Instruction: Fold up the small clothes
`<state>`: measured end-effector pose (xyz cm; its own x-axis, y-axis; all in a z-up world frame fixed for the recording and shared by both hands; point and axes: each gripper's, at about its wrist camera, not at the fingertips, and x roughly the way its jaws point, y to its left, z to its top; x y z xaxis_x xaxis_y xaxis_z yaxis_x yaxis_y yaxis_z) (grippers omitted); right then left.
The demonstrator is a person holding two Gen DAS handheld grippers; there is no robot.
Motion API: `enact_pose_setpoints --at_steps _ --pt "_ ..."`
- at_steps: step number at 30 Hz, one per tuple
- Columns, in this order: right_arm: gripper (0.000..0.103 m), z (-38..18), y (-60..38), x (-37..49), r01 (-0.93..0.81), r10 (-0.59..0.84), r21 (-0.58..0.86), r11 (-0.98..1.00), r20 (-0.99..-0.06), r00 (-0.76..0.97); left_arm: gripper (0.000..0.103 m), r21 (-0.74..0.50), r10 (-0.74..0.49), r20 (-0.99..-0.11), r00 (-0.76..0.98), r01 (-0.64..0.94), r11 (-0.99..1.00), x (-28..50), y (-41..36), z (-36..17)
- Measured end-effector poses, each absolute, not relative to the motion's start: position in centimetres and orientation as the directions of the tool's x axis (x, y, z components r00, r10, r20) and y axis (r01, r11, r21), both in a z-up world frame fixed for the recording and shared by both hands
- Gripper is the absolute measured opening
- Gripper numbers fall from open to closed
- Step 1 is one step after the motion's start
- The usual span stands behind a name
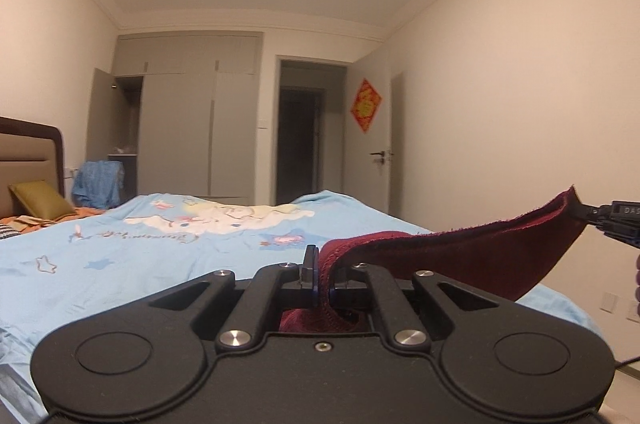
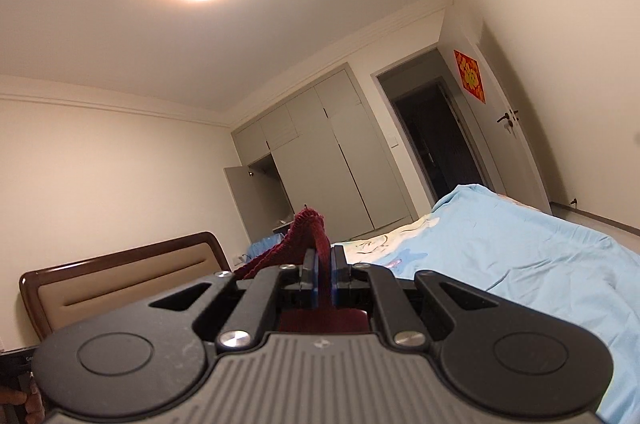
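Nearest the lens in the left wrist view, the left tool [image 1: 323,270] is seen clamped on one edge of a dark red knitted garment [image 1: 472,256], its jaws drawn together with only the fabric between them. The garment is held up off the bed [image 1: 160,244], stretched to the right, where its far corner is pinched by the right tool [image 1: 582,214] at the frame's edge. In the right wrist view the right tool [image 2: 324,270] is likewise shown closed on the red knit, a strip of cloth being gripped between the pads and a loose end [image 2: 304,228] standing up beyond them. The garment is judged to be held at two points and raised clear of the light blue printed bedcover [image 2: 520,256] so that it can be spread taut and straightened before being laid down for a fold. Farther out, a padded headboard [image 2: 120,280], grey wardrobes [image 1: 200,128] and a dark doorway [image 1: 300,140] are seen.
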<state>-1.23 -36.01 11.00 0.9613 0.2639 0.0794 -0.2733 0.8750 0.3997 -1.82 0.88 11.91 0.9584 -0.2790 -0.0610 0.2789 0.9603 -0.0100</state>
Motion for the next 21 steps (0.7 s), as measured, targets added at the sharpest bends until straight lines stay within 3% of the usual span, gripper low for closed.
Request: enact_pose_setpoints --at_steps 5,11,21 --pt "0.007 10.6 -37.0 -2.9 -0.239 0.238 0.447 0.862 0.058 0.969 0.004 0.016 -0.358 -0.115 0.927 0.362 0.932 -2.7 1.0 12.6" --pt "0.007 9.6 -37.7 -0.9 -0.184 0.210 0.458 0.869 -0.006 0.978 0.005 -0.005 -0.316 -0.198 0.928 0.321 0.947 1.1 0.9 12.4" --pt "0.007 10.3 -35.2 9.8 -0.172 0.206 0.273 0.946 -0.103 0.973 0.006 -0.007 -0.233 -0.375 0.897 0.248 0.969 14.0 2.3 13.3"
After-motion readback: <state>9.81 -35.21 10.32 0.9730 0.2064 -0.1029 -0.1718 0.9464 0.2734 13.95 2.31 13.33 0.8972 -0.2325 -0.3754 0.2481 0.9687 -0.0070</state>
